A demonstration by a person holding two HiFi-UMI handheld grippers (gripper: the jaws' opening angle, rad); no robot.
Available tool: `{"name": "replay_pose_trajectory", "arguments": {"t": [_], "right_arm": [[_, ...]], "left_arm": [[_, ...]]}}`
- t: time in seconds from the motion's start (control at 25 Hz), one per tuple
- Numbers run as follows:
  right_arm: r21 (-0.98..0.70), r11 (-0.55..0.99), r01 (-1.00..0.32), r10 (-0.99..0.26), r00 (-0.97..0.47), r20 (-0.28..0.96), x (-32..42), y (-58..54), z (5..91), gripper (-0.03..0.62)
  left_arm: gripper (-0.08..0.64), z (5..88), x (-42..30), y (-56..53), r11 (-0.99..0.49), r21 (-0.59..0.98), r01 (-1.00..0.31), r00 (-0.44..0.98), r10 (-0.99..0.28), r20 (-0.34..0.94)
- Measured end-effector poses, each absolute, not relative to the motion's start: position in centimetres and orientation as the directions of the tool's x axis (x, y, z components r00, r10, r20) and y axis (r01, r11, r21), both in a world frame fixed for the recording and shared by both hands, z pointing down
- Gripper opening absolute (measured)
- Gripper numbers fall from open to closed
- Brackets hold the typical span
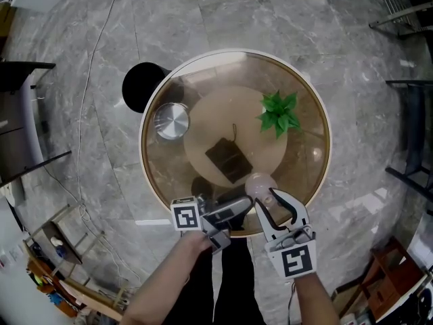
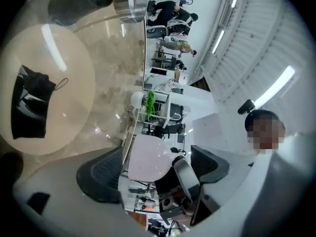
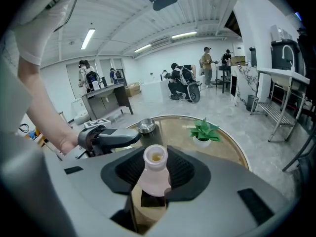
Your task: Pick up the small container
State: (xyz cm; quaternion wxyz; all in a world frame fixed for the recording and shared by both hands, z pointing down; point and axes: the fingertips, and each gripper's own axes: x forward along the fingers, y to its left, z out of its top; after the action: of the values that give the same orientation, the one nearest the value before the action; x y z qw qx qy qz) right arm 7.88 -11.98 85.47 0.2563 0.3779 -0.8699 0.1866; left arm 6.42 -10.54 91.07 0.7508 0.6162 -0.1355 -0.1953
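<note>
The right gripper [image 1: 265,199] is clamped on the one pink bottle [image 3: 154,177], just inside the near rim of the round glass worktop [image 1: 143,144]. The left gripper [image 2: 154,168] lies level just left of it at the same rim. Its jaws stand wide apart with the bottle in front of them, and neither pad presses it. On the glass are one steel tin [image 1: 171,121] far left, one plant [image 1: 279,112] far right and one dark pouch [image 1: 229,160] in the middle. The right side and far edge are bare. One black stool [image 1: 141,83] stands by the far-left rim, and the floor [image 1: 223,15] beyond is open.
</note>
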Motion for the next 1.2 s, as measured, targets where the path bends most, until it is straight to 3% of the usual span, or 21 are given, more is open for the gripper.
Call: {"name": "replay_pose_trajectory", "arguments": {"t": [0.28, 0.44, 0.56, 1.2], "right_arm": [[-0.158, 0.680, -0.716, -0.512, -0.618, 0.596, 7.2, -10.7, 82.5, 0.149], [-0.154, 0.696, -0.701, -0.503, -0.630, 0.591, 6.9, -10.2, 80.4, 0.149], [-0.150, 0.694, -0.704, -0.518, -0.633, 0.575, 6.9, -10.0, 78.3, 0.149], [-0.125, 0.701, -0.702, -0.563, -0.653, 0.506, 7.6, -7.6, 62.2, 0.150]], "left_arm": [[0.437, 88.0, 7.5, -11.5, 0.187, 0.926, 0.329, 0.822, -0.540, -0.183], [0.400, 85.5, 8.4, -11.5, 0.186, 0.894, 0.408, 0.805, -0.534, -0.257], [0.356, 83.7, 8.9, -11.5, 0.183, 0.882, 0.435, 0.796, -0.537, -0.281], [0.342, 67.4, 9.7, -9.4, 0.172, 0.864, 0.473, 0.775, -0.548, -0.315]]}}
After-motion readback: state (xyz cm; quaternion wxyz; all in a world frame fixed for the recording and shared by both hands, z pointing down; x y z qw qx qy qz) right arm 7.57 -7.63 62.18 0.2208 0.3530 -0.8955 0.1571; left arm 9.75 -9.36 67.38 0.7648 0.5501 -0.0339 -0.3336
